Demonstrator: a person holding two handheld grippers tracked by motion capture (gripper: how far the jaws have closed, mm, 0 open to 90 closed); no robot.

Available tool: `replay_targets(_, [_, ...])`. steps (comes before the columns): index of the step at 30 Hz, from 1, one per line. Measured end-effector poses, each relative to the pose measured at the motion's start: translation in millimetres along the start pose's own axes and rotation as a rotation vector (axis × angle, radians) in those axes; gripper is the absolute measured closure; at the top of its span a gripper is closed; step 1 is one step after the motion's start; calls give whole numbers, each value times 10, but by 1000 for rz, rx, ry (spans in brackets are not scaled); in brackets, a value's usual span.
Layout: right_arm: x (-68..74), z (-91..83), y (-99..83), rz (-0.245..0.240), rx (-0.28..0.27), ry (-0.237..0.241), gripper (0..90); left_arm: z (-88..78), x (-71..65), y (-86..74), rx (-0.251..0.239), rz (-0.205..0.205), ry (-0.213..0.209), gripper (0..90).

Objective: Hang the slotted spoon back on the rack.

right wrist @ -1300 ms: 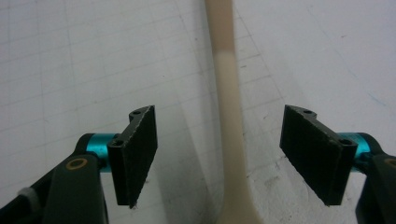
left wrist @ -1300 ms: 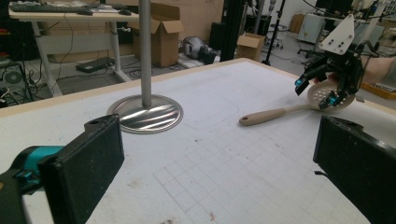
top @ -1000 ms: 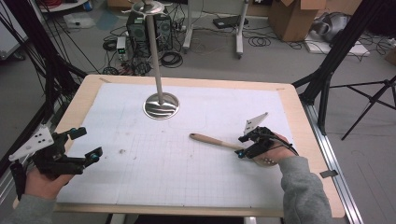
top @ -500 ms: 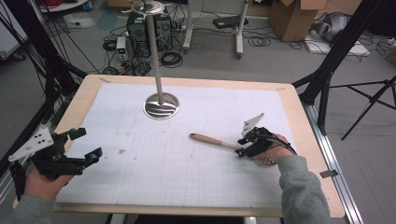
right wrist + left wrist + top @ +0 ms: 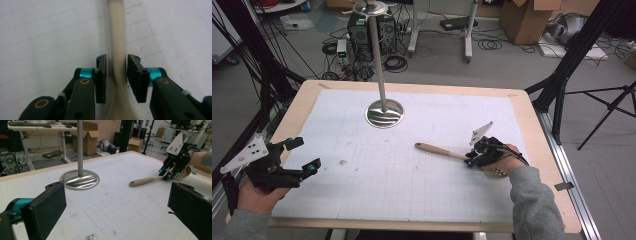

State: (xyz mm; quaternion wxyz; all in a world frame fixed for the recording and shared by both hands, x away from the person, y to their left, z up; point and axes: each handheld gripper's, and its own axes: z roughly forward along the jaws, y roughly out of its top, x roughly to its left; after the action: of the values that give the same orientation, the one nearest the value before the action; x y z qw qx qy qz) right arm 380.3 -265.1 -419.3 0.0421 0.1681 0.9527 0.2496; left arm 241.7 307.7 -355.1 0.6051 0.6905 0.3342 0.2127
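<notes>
A skimmer spoon with a pale wooden handle (image 5: 439,150) lies flat on the white gridded mat, its perforated bowl (image 5: 183,172) under the person's right hand. My right gripper (image 5: 469,161) is low over the spoon near the bowl end. In the right gripper view its jaws stand astride the handle (image 5: 116,30) with a narrow gap on each side, so the right gripper (image 5: 116,60) is open. My left gripper (image 5: 305,154) hovers over the mat's left edge, wide open and holding nothing, pointed across the table at the spoon (image 5: 145,181).
A metal stand with a round shiny base (image 5: 384,114) and a tall pole (image 5: 378,55) rises at the back middle of the mat. The wooden table rim (image 5: 532,125) frames the mat. Cables, boxes and tripod legs crowd the floor beyond.
My right gripper has slid a little to the left along the spoon toward the handle. The left gripper and the spoon have stayed put.
</notes>
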Motion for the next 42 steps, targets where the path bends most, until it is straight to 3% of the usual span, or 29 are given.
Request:
replay_targets(4, [-11, -3, -4, 5, -1, 1, 757, -6, 2, 0, 0, -1, 0, 22])
replay_targets(12, [5, -6, 6, -18, 6, -7, 777, -19, 10, 0, -4, -2, 4, 22])
replay_targets(17, [11, -17, 4, -1, 3, 9, 778, -23, 14, 2, -7, -4, 6, 22])
replay_targets(21, [22, -58, 16, -7, -31, 25, 779, -29, 22, 6, -8, -5, 7, 22])
replay_targets(22, [31, -103, 30, -2, -70, 34, 779, -29, 22, 6, -9, -6, 7, 22])
replay_targets(28, [34, -229, 57, 27, -158, 47, 779, -15, 26, 5, -8, -6, 6, 22])
replay_targets(35, [40, -389, 129, 29, -208, 46, 780, -6, 20, 8, -7, -2, 1, 22])
replay_targets(42, [59, -614, 318, 32, -285, 37, 780, -5, 4, 20, -10, 1, -5, 22])
